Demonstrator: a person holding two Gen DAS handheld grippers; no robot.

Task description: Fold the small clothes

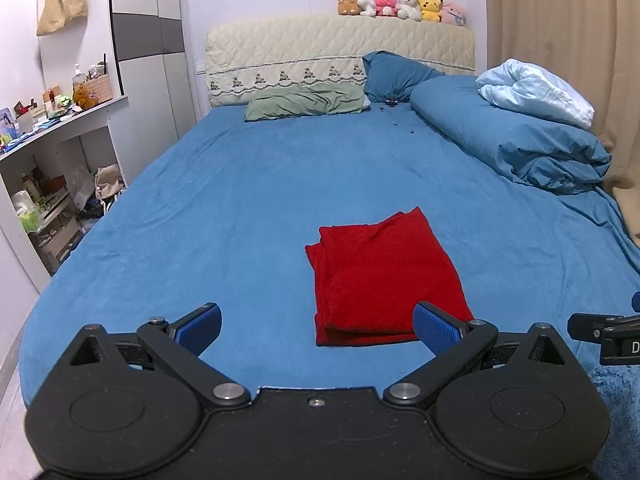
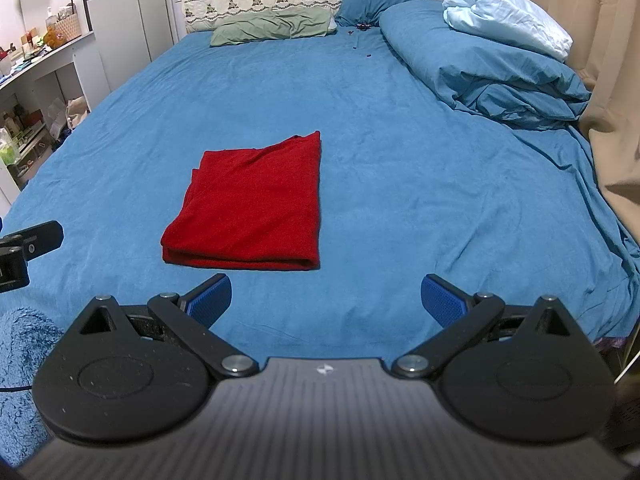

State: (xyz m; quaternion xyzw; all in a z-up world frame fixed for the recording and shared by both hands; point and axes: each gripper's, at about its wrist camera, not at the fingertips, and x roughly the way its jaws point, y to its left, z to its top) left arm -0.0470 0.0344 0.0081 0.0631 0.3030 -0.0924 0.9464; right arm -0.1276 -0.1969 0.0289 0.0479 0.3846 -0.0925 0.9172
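A red garment [image 1: 380, 280] lies folded into a flat rectangle on the blue bed sheet [image 1: 240, 208]. It also shows in the right wrist view [image 2: 256, 204], left of centre. My left gripper [image 1: 318, 330] is open and empty, held above the sheet just short of the garment's near edge, its right pad in front of the near right corner. My right gripper [image 2: 326, 300] is open and empty, to the right of and nearer than the garment. Each gripper's body shows at the edge of the other's view.
A rolled blue duvet [image 1: 520, 136] with a light blue blanket [image 1: 536, 90] lies along the bed's right side. A green pillow [image 1: 308, 102] and headboard [image 1: 340, 48] are at the far end. Cluttered shelves [image 1: 52, 152] stand left; a curtain [image 2: 600, 60] hangs right.
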